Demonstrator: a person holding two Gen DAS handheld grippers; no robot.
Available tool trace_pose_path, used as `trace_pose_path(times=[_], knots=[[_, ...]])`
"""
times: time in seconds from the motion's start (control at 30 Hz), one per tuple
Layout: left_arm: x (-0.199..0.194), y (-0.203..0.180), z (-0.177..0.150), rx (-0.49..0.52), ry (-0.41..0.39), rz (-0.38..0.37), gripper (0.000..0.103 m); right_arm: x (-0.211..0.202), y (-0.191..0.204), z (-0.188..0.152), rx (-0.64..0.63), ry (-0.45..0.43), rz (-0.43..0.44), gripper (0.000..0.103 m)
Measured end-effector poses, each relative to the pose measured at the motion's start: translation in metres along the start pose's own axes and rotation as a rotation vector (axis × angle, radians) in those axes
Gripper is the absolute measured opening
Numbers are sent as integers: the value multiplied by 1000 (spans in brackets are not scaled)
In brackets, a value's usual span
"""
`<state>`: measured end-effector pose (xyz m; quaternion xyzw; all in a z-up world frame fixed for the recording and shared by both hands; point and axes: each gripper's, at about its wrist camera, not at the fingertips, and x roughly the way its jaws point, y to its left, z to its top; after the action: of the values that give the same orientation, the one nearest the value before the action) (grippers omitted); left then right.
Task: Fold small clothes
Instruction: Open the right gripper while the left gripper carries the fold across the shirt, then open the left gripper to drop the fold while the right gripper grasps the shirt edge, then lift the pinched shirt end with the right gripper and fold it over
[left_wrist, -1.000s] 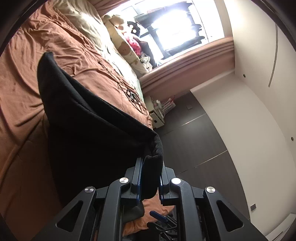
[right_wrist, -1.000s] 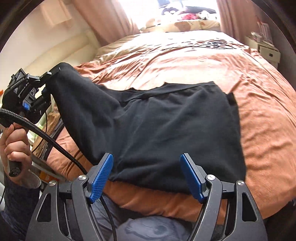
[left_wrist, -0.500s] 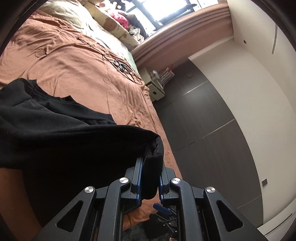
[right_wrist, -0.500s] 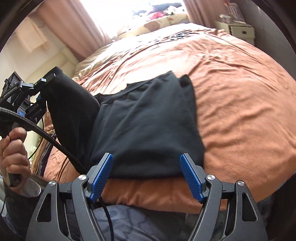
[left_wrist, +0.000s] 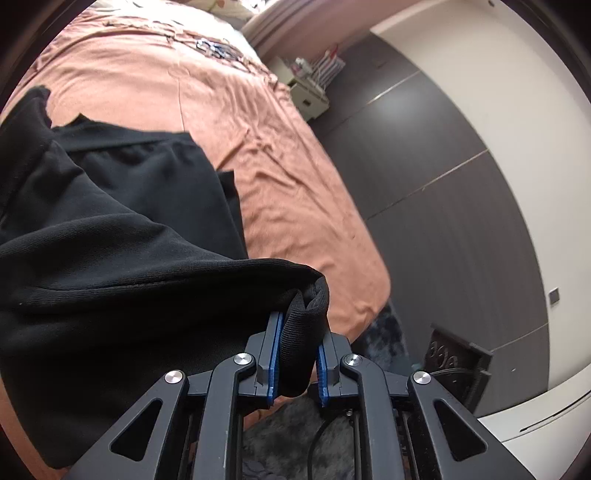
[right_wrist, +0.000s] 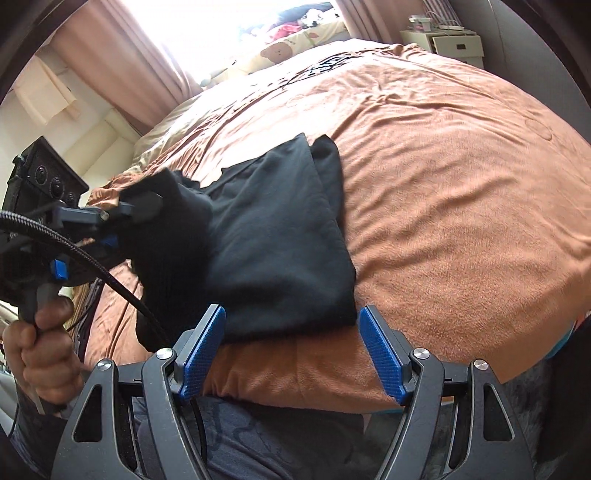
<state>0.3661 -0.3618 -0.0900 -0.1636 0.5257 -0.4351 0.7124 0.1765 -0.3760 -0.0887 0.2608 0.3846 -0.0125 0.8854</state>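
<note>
The left gripper (left_wrist: 297, 354) has its blue-padded fingers (left_wrist: 274, 356) clamped on a ribbed hem of a black garment (left_wrist: 110, 229), lifting that end clear of the bed. Seen from the right wrist camera, the left gripper (right_wrist: 122, 212) sits at the garment's left side, gripped by a hand (right_wrist: 40, 350), with a braided black cable (right_wrist: 92, 266) trailing from it.

The right gripper (right_wrist: 291, 350) holds nothing — its blue fingers (right_wrist: 201, 350) stand wide apart, hovering just off the near edge of the bed, with the garment's near hem showing between them.

The garment (right_wrist: 273, 236) lies partly folded near the near edge of the bed, its right side flat and doubled over, its left side raised.

The bed (right_wrist: 461, 206) wears a rumpled rust-orange cover. At its far end lies a pillow (right_wrist: 295, 44) printed with a bear, before a bright window framed by pink curtains (right_wrist: 122, 62). A small white bedside cabinet (right_wrist: 454, 42) stands at the far right corner. Beyond the bed's right edge are dark panelled wardrobe doors (left_wrist: 443, 177) — and a dark shaggy rug (left_wrist: 295, 435) on the floor. No writing is legible.
</note>
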Motion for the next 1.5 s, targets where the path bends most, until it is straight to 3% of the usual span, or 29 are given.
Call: trace_pose_path(times=[0.1, 0.17, 0.27, 0.47, 0.83, 0.97, 1.0, 1.1, 1.23, 1.5], knots=[[11, -1, -8, -3, 36, -34, 37, 2, -3, -2, 4, 11, -1, 73], [9, 1, -10, 1, 43, -44, 59, 4, -5, -1, 1, 15, -1, 73], [-5, 3, -11, 21, 7, -3, 73, 5, -3, 0, -9, 16, 6, 73], [-39, 26, -11, 16, -19, 92, 73, 16, 7, 7, -75, 27, 0, 73], [-86, 86, -25, -38, -25, 230, 73, 61, 18, 30, -110, 96, 17, 36], [-91, 109, -34, -59, -16, 320, 73, 82, 23, 34, -110, 122, 24, 33], [-91, 114, -36, -70, -15, 329, 73, 86, 24, 35, -116, 127, 23, 21], [-89, 131, -43, -99, -2, 347, 73, 85, 26, 39, -129, 96, 18, 10], [-81, 139, -49, -100, 28, 375, 70, 67, 21, 47, -109, 38, 62, 7], [-69, 137, -55, -89, 43, 382, 69, 64, -6, 35, -41, 32, 69, 6]])
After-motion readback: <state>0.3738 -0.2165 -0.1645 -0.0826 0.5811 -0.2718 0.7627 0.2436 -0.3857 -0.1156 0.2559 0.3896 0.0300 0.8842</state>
